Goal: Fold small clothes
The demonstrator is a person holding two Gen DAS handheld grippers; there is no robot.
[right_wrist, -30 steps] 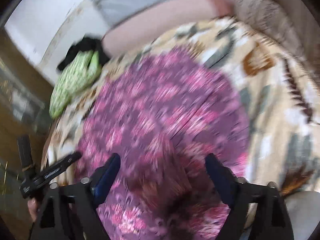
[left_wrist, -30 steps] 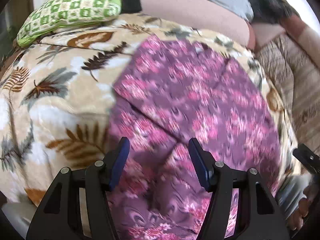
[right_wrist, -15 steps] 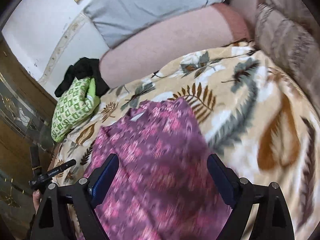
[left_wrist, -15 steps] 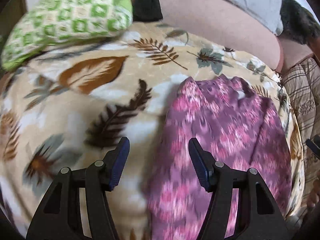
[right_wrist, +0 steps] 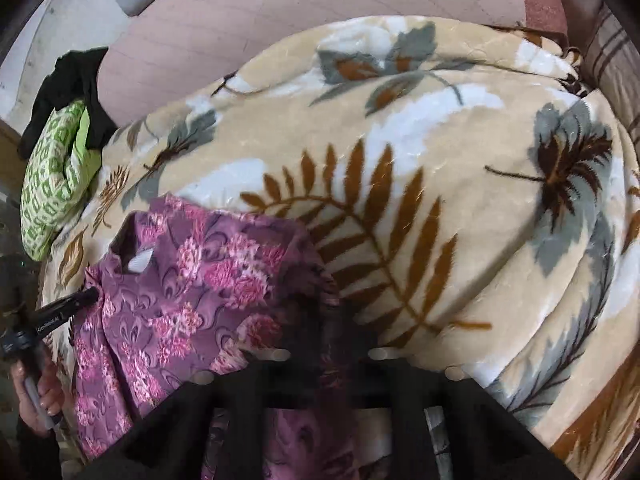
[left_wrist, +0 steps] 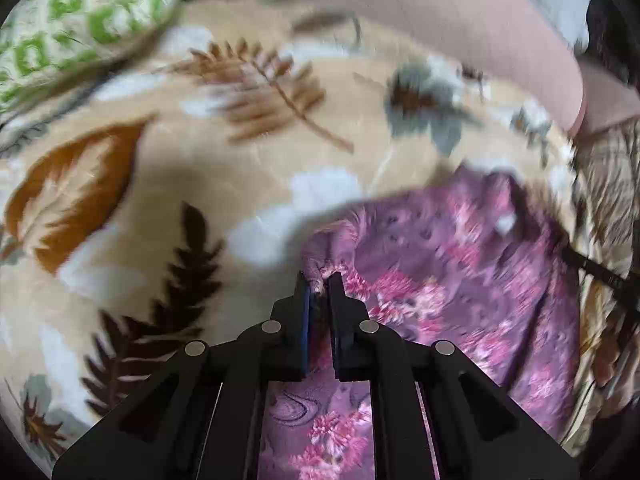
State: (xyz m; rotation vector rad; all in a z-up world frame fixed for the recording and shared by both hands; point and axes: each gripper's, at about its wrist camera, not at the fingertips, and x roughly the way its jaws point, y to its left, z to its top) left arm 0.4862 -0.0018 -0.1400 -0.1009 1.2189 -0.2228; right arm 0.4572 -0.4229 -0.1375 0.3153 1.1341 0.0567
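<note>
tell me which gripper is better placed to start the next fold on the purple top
Left, probably. Left gripper has its fingers pinching the purple top at its edge. The right gripper is motion-blurred, so its grip is unclear.

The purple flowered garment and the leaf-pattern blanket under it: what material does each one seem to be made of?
The purple flowered garment looks like thin woven or knit fabric, probably printed cotton or a synthetic: it creases and bunches softly where the left tongs pinch it. The leaf-pattern blanket seems a thick plush fleece, likely polyester: a fuzzy nap with a slight sheen shows on its pale patches.
</note>
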